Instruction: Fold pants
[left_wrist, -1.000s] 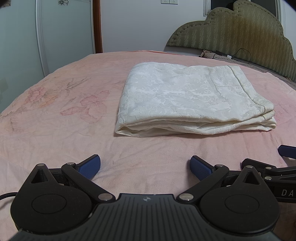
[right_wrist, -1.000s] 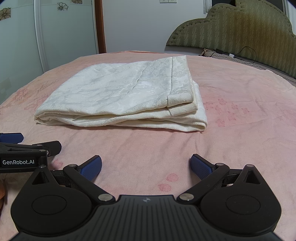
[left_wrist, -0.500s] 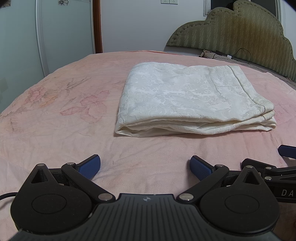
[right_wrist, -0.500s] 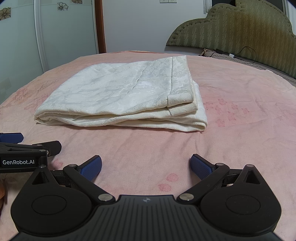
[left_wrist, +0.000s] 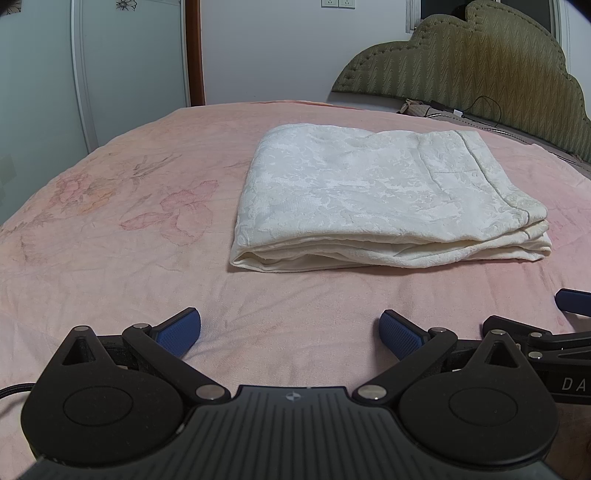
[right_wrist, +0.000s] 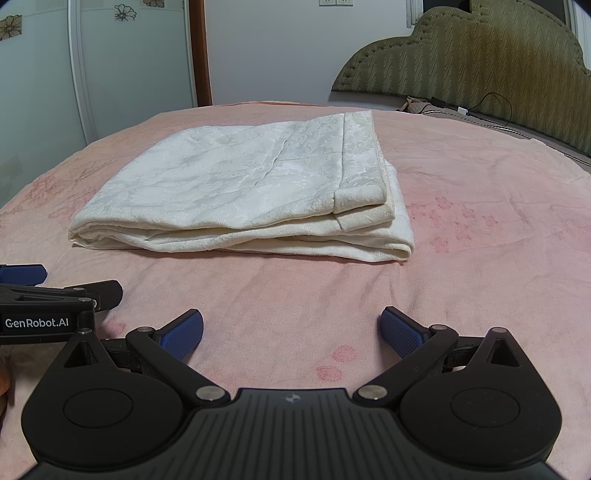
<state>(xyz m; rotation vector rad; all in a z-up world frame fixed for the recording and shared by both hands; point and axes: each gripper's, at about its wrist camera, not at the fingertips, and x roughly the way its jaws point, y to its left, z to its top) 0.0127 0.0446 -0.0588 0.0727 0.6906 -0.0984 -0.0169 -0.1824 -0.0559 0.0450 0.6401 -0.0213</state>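
Cream pants (left_wrist: 384, 199) folded on pink bedspread (left_wrist: 110, 236); left gripper (left_wrist: 290, 328), right gripper (right_wrist: 291, 326) wide, empty; headboard (right_wrist: 480, 55) behind.

Pink bedspread with faded floral print (left_wrist: 147, 258) covers the bed, lightly creased. Olive-green quilted scalloped headboard (left_wrist: 480, 66) stands at far right. Black cable (right_wrist: 495, 101) and small white plug (right_wrist: 461, 110) lie at its base. Pale wardrobe door with flower decals (right_wrist: 37, 74) at left; brown wooden door frame (right_wrist: 201, 51) beside it. White wall socket (left_wrist: 336, 3) above.

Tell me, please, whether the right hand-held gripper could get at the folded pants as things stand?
Probably yes: the right hand-held gripper is open, and only bare pink bedspread lies between it and the near edge of the folded pants.
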